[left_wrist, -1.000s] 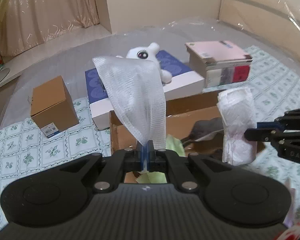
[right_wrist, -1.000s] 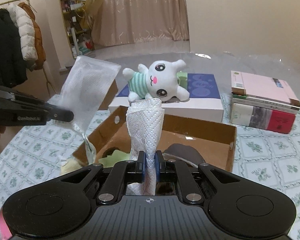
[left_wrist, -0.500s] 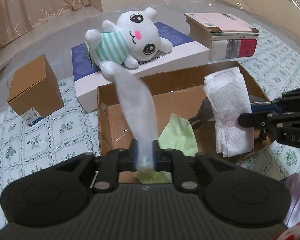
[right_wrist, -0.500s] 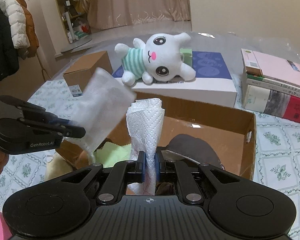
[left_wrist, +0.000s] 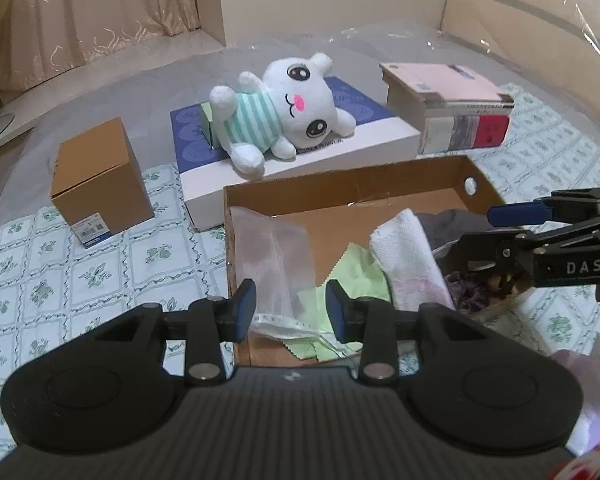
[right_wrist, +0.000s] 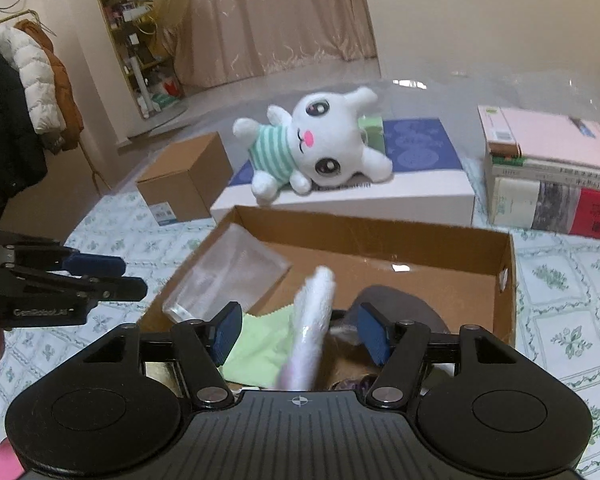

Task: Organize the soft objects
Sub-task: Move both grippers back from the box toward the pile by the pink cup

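An open cardboard box (left_wrist: 340, 188) (right_wrist: 380, 228) sits in front of me. A white mesh bag (left_wrist: 276, 256) (right_wrist: 228, 276) lies against its left wall. A white paper towel wad (left_wrist: 412, 264) (right_wrist: 312, 320) is dropping inside, blurred in the right wrist view. A green cloth (left_wrist: 348, 276) (right_wrist: 256, 344) and a grey cloth (right_wrist: 396, 300) lie on the box floor. My left gripper (left_wrist: 291, 310) is open just above the mesh bag. My right gripper (right_wrist: 300, 330) is open around the falling towel. A white plush bunny (left_wrist: 284, 116) (right_wrist: 316, 148) lies on a blue-and-white box behind.
A small brown carton (left_wrist: 96, 184) (right_wrist: 188, 176) stands at the left. A stack of books (left_wrist: 456, 108) (right_wrist: 552, 176) is at the right. The blue-topped flat box (left_wrist: 300, 152) holds the bunny. A floral tablecloth (left_wrist: 80, 272) covers the table. Coats (right_wrist: 16, 112) hang far left.
Both grippers opened. The mesh bag dropped from my left gripper into the box; the paper towel left my right gripper and is falling into it.
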Demonstrator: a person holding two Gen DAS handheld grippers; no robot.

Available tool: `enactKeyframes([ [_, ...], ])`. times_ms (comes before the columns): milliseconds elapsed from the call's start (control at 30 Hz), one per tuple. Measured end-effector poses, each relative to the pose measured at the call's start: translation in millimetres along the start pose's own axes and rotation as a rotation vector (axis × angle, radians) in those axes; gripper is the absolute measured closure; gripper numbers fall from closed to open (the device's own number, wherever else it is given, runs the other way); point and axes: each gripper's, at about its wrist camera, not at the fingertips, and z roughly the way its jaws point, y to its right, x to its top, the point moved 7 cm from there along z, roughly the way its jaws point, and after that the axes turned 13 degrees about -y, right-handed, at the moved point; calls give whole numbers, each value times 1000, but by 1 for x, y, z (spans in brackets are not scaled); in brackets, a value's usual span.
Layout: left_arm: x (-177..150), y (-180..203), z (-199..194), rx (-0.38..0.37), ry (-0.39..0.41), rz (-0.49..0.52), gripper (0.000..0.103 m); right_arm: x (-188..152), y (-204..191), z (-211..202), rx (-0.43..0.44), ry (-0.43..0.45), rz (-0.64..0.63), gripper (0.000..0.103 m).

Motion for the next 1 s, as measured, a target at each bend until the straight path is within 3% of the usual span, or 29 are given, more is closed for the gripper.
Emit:
enactKeyframes([
  [267, -24, 7, -67, -31, 86, -59, 69, -20, -19, -49, -2, 32, 8, 40],
  [467, -57, 27, -131, -36, 172, -98, 67, -55, -34, -104, -2, 86, 54, 39],
  [667, -107, 55, -182, -32, 236, -113, 57, -102, -46, -157, 33, 141, 123, 39],
  [733, -126, 66, -194, -25, 246, -109, 49, -120, -52, -170, 35, 140, 122, 39],
  [1000, -200, 98, -219, 2, 279, -135, 34, -188, -67, -206, 44, 164, 145, 39],
])
